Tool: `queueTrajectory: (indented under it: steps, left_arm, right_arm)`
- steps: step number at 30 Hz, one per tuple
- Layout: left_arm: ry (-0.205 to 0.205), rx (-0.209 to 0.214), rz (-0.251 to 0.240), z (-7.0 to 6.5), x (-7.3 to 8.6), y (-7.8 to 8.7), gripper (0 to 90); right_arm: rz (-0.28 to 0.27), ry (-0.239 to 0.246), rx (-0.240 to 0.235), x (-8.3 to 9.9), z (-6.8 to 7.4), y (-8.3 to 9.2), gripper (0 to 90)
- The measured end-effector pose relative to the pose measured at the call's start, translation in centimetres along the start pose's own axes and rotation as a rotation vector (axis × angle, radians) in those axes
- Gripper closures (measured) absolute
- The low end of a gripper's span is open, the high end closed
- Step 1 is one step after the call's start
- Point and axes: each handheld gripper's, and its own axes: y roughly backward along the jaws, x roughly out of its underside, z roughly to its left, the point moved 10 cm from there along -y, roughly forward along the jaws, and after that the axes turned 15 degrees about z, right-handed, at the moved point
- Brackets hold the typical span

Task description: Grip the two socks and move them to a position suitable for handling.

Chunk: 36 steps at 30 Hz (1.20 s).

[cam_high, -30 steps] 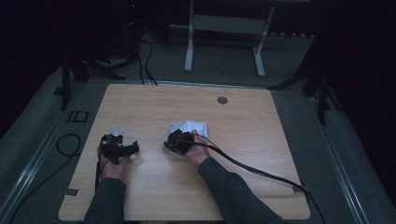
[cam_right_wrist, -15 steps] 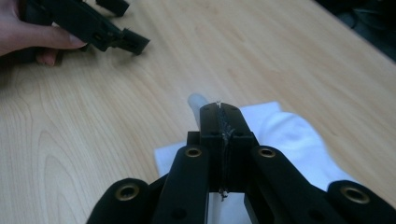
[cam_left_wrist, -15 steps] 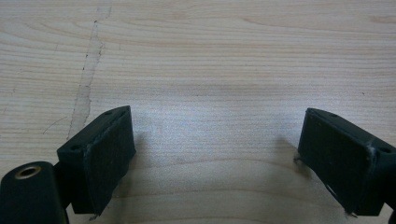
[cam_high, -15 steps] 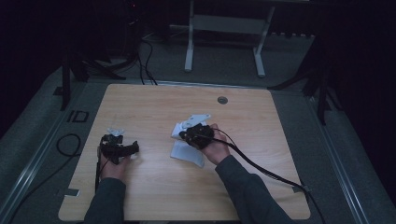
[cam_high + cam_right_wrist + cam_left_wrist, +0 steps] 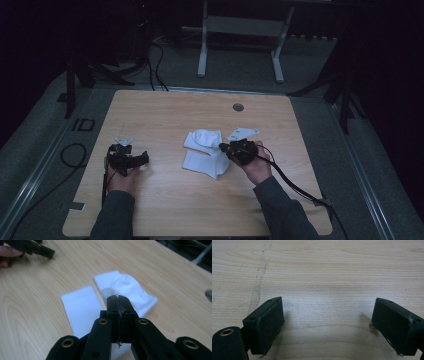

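A white sock (image 5: pixel 202 150) lies half unfolded in the middle of the wooden table (image 5: pixel 175 110). One part is flat and ribbed (image 5: pixel 77 307); the other is bunched up behind it. My right gripper (image 5: pixel 223 147) is at the sock's right edge, a little above the table. Its jaws are pressed together in the right gripper view (image 5: pixel 117 297) with a thin edge of white fabric pinched between them. My left gripper (image 5: pixel 145 157) rests at the table's left, well apart from the sock. In the left gripper view (image 5: pixel 328 301) its jaws stand wide open over bare wood.
A round cable hole (image 5: pixel 238 107) sits in the table's far middle. The right gripper's cable (image 5: pixel 295 182) trails to the table's front right edge. A metal stand (image 5: pixel 240 30) and loose cables lie on the floor beyond the table.
My right gripper has moved to the right and risen a little, pulling the sock along. The sock has gone from a bunched heap to a spread, partly flat shape. The left gripper stayed put.
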Motion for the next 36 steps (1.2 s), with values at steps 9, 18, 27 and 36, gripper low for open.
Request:
queueTrajectory:
  steps: [9,18,27,36]
  left_arm:
    - [0.000,-0.001,0.001,0.0,0.0,0.0,10.8]
    - [0.000,-0.001,0.001,0.0,0.0,0.0,10.8]
    - [0.000,-0.001,0.001,0.0,0.0,0.0,10.8]
    - [0.000,-0.001,0.001,0.0,0.0,0.0,10.7]
  right_arm:
    - [0.075,-0.062,0.050,5.3,-1.5,-0.8,86.7]
    - [0.140,-0.136,0.086,8.9,-3.3,-1.2,76.2]
    - [0.121,-0.165,0.070,9.2,-4.0,-0.3,78.8]
    - [0.168,-0.051,0.029,8.0,-1.0,-2.6,85.8]
